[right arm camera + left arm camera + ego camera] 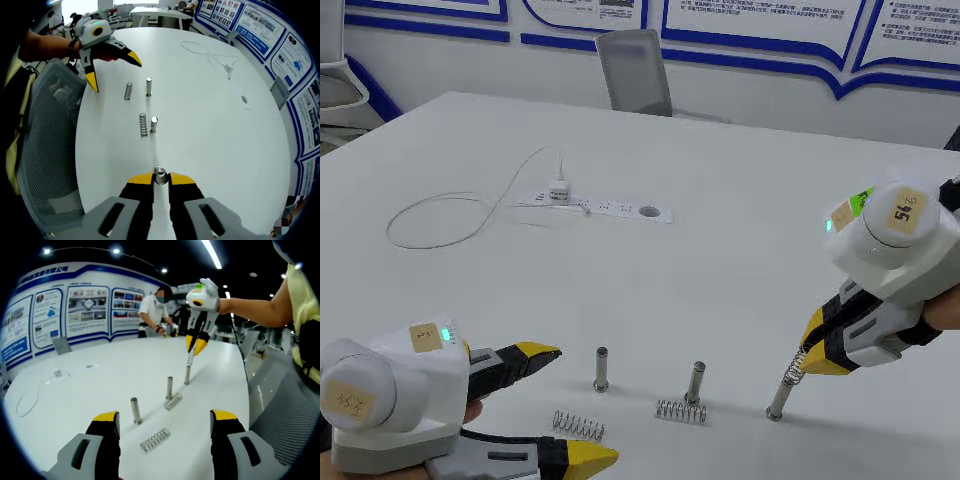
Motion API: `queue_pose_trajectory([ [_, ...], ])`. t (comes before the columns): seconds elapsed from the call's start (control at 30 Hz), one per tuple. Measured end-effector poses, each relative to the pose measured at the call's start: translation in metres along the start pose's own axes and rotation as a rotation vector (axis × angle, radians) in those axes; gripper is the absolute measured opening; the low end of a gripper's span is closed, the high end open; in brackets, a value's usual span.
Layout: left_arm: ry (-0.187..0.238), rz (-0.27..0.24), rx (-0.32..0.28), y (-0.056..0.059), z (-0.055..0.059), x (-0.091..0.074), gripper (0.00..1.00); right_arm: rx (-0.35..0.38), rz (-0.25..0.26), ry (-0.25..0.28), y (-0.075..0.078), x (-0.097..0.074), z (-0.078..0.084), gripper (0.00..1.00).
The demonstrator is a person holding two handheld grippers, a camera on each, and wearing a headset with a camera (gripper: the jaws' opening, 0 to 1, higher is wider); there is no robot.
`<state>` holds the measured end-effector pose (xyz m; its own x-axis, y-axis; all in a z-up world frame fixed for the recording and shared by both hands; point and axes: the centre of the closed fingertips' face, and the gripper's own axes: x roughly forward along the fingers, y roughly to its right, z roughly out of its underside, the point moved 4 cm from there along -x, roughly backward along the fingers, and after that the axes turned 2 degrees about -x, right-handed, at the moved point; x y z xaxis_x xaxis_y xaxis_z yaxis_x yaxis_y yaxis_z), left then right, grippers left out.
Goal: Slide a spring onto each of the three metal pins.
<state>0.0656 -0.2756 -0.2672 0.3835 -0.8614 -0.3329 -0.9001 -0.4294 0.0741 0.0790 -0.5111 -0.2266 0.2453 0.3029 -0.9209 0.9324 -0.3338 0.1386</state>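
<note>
Three metal pins stand upright in a row on the white table: a left pin, a middle pin and a right pin. My right gripper is shut on a small spring, whose lower end meets the top of the right pin. From above, that spring sits between the yellow tips of the right gripper. Two loose springs lie flat: one before the left pin, one against the middle pin. My left gripper is open next to the first spring.
A white power strip with a plugged charger and a looping cable lies mid-table. A grey chair stands at the far edge. A person stands beyond the table. A mesh chair is beside the near edge.
</note>
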Motion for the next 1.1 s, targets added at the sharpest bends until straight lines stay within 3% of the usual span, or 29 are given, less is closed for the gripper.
queue_pose_trajectory([
  [0.67,-0.008,-0.008,0.0,0.0,0.0,-0.002,0.74,0.001,-0.025,-0.065,0.0,0.036,0.009,0.12],
  [1.1,-0.013,-0.014,-0.005,0.001,0.002,-0.003,0.74,0.026,-0.039,-0.072,-0.002,0.054,0.016,0.12],
])
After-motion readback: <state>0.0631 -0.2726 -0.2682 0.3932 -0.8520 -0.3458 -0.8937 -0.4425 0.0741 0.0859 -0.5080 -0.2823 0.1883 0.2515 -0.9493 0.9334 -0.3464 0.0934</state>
